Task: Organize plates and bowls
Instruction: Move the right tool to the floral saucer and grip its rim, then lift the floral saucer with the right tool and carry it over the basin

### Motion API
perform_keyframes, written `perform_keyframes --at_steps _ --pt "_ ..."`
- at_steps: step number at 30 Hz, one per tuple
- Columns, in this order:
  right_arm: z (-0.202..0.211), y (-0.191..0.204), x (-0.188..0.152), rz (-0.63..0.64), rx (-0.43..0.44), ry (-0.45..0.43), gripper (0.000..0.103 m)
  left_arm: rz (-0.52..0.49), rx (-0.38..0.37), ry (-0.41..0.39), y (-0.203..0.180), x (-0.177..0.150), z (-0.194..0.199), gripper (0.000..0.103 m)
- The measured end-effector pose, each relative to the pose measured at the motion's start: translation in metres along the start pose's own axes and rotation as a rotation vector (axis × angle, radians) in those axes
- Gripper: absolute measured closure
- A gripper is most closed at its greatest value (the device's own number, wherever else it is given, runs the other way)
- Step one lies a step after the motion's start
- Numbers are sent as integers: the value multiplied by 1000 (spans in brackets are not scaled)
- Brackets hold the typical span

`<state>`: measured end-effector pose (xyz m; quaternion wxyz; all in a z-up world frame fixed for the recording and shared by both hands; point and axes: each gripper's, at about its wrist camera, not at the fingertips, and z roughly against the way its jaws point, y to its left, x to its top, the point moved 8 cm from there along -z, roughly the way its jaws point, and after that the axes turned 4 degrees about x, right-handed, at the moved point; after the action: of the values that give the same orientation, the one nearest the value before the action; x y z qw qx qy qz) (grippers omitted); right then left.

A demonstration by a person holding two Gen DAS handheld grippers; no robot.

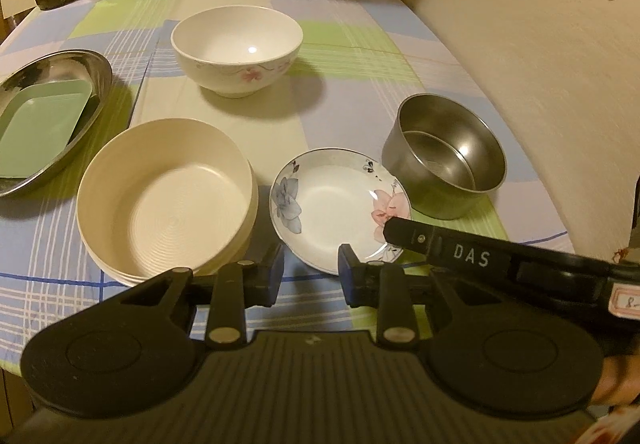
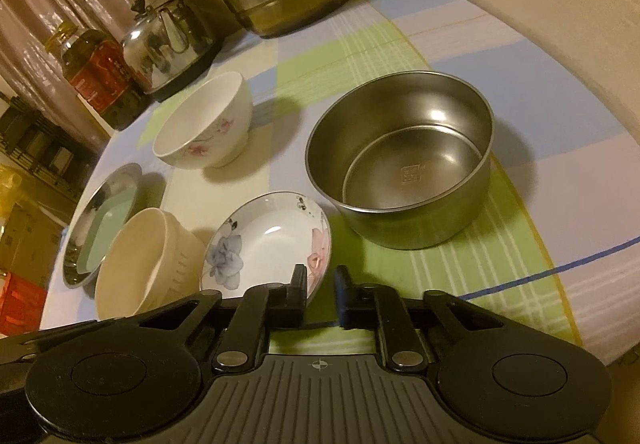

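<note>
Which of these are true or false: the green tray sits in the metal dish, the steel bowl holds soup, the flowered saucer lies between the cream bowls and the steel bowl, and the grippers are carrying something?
1. The green tray sits inside the oval metal dish. True.
2. The steel bowl holds soup. False: it is empty.
3. The flowered saucer lies between the cream bowls and the steel bowl. True.
4. Both grippers carry something. False: the left gripper and right gripper are open, holding nothing.

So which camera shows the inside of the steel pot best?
The right wrist view: the steel pot sits close, its stamped base showing. The left wrist view has it smaller, off to the right.
</note>
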<state>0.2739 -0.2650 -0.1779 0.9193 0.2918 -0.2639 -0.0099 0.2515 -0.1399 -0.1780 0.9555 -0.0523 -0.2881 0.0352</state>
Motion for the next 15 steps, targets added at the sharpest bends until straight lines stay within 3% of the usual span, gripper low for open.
perform_keyframes --at_steps 15 --pt "31 -19 -12 8 -13 76 93 -39 -38 31 -11 -8 -8 78"
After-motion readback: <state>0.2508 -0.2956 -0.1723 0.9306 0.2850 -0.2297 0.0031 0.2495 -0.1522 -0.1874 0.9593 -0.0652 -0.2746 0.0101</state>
